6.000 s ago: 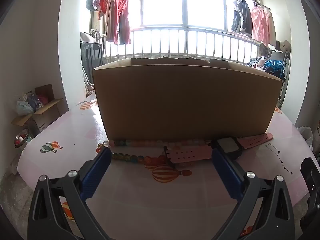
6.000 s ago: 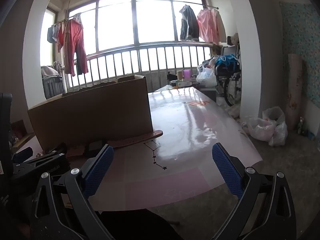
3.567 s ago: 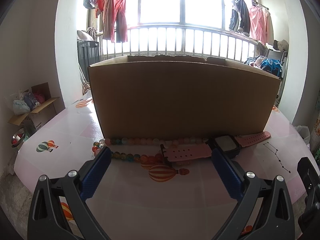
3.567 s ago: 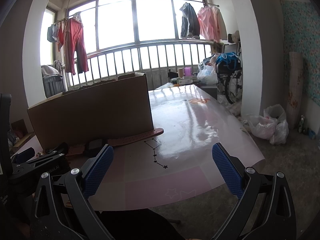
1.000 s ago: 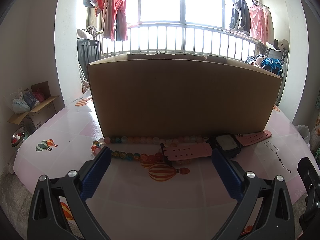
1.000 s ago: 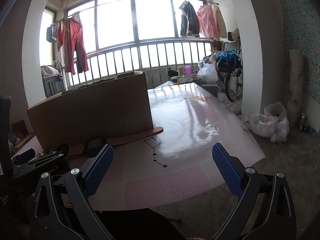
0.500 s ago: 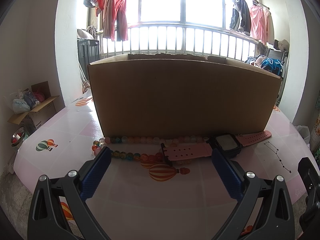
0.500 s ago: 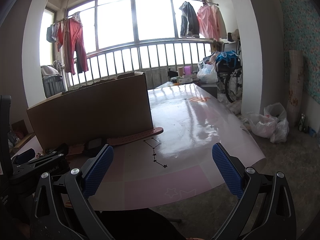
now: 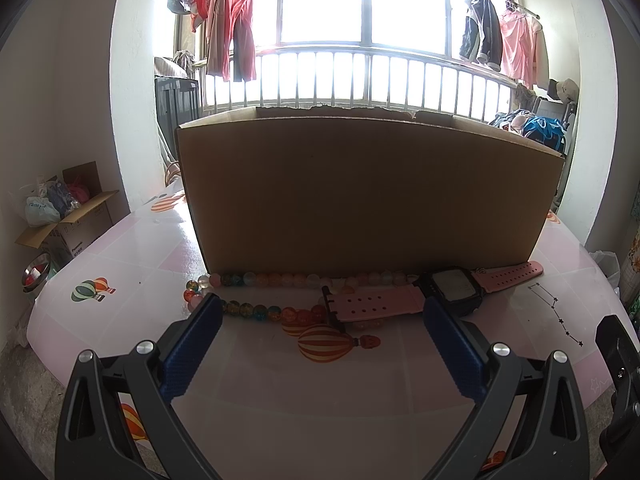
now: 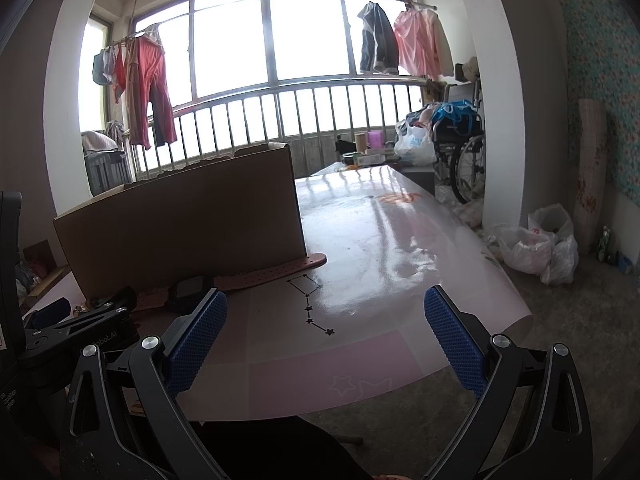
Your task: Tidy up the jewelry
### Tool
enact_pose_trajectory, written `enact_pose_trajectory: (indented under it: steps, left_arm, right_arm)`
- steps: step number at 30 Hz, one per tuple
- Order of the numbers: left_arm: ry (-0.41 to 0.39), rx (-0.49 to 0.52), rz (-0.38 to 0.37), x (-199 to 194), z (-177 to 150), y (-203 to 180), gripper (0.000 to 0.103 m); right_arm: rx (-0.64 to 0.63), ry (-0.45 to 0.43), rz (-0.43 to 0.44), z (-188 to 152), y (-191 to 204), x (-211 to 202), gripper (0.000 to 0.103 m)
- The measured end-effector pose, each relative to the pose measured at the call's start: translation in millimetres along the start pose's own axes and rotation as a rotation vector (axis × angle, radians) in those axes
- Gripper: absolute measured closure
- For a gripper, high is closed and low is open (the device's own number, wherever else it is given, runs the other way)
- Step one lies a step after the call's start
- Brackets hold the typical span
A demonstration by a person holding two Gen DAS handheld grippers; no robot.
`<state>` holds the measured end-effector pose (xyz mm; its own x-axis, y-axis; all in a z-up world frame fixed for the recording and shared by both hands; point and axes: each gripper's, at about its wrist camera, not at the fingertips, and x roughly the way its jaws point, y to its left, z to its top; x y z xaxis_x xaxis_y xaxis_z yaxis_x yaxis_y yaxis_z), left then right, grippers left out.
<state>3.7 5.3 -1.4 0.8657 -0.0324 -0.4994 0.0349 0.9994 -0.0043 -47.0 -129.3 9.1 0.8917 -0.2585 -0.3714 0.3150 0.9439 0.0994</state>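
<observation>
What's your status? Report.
Both hand-held grippers, left and right, open, empty. Pink-strapped digital watch and multicoloured glass-bead string on table, against brown cardboard box. Nothing blocking.

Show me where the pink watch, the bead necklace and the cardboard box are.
pink watch point(image 9: 454, 291), left wrist view, on its dark face.
bead necklace point(image 9: 296, 280), left wrist view, on the back row of beads.
cardboard box point(image 9: 368, 196), left wrist view, on its front wall.

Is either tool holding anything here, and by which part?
Nothing is held. The left tool and right tool are both open; watch and beads lie untouched.
</observation>
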Motion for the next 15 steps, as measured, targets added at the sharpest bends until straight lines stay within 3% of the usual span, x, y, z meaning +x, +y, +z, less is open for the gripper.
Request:
enact_pose_trajectory:
  steps: [15]
  left_arm:
    - [-0.006,-0.004,0.003,-1.6,-2.9,0.9,0.005]
  right_arm:
    - [0.000,0.001,0.000,0.6,-0.4,0.8,0.008]
